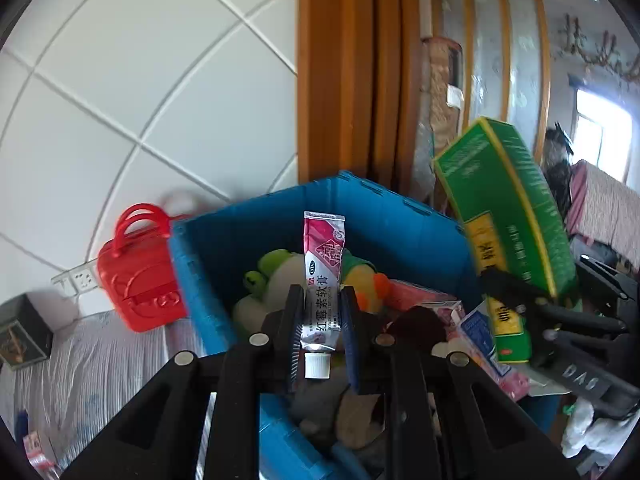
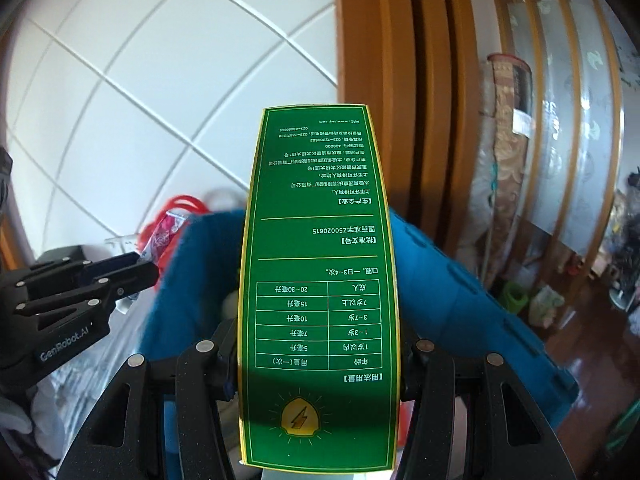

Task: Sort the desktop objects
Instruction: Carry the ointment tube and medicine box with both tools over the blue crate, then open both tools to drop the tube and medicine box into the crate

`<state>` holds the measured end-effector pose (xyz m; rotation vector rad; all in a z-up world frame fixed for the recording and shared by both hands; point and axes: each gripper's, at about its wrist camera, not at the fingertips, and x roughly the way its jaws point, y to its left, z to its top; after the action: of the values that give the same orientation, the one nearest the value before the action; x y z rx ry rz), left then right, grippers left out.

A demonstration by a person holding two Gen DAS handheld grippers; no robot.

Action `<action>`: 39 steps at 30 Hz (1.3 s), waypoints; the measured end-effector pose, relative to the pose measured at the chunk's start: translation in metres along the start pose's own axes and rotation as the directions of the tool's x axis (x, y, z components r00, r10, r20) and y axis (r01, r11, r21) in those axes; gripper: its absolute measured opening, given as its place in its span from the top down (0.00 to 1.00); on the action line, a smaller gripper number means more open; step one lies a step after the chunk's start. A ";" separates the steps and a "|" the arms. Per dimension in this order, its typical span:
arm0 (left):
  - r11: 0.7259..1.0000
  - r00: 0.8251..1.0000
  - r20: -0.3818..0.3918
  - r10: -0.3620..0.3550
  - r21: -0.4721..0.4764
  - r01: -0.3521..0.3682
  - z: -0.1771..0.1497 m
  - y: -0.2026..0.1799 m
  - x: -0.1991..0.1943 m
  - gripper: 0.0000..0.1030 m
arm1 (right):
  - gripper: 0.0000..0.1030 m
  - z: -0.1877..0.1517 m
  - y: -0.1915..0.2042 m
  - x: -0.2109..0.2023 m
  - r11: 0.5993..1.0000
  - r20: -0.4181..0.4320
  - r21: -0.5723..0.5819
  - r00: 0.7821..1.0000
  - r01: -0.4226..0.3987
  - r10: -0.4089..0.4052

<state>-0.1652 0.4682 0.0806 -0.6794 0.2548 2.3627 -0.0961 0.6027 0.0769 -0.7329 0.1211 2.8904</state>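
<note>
My left gripper has its jaws closed on a pink-and-silver ointment tube with a white cap, held upright, cap toward me, above the open blue plastic crate. My right gripper clamps a tall green cardboard medicine box with yellow edging, above the same crate near its right wall. Inside the crate lie a green frog plush toy and pink boxes. Just beside the crate's left wall stands a red plastic handbag-shaped case.
</note>
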 end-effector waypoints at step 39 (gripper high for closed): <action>0.997 0.969 -0.244 0.045 -0.047 -0.058 0.005 -0.002 0.100 0.71 | 0.34 0.003 -0.013 0.101 1.000 -0.154 -0.025 0.988 0.006 -0.010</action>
<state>-0.2308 0.5255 0.0319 -1.0013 0.3187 2.3412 -0.1827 0.6290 0.0310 -0.9594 0.1004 2.8296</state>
